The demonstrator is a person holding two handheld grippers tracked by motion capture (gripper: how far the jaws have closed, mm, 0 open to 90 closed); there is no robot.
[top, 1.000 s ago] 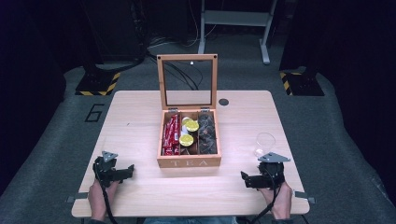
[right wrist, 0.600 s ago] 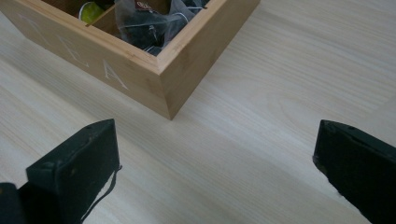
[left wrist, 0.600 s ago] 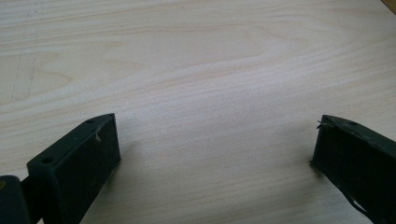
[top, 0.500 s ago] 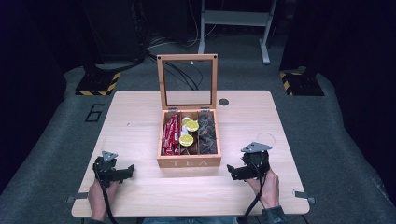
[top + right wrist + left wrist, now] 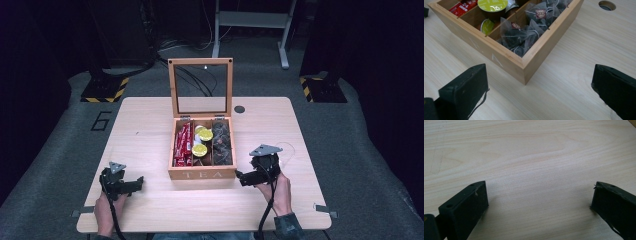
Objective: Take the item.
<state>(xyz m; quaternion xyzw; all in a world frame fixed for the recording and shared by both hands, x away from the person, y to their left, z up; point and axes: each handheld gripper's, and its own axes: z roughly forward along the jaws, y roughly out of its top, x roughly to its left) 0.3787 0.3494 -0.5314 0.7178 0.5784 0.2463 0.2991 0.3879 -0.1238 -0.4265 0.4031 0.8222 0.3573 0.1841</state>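
A wooden tea box (image 5: 202,173) marked TEA stands mid-table with its glass lid (image 5: 200,90) upright. It holds red packets (image 5: 183,144) on the left, yellow-lidded capsules (image 5: 202,141) in the middle and dark pyramid tea bags (image 5: 223,142) on the right. My right gripper (image 5: 242,177) is open just off the box's front right corner, jaws pointing left. In the right gripper view that corner (image 5: 524,68) and the tea bags (image 5: 522,36) lie ahead of the open gripper (image 5: 539,82). My left gripper (image 5: 136,184) rests open near the front left edge, above bare wood (image 5: 534,170).
A round dark hole (image 5: 239,109) is set in the table (image 5: 150,120) behind the box, also seen as a hole (image 5: 607,5) in the right gripper view. A thin clear loop (image 5: 288,148) lies right of my right gripper. Dark floor and stands surround the table.
My right gripper has moved forward and left, from the table's front right edge to the box's front right corner. The left gripper has stayed put.
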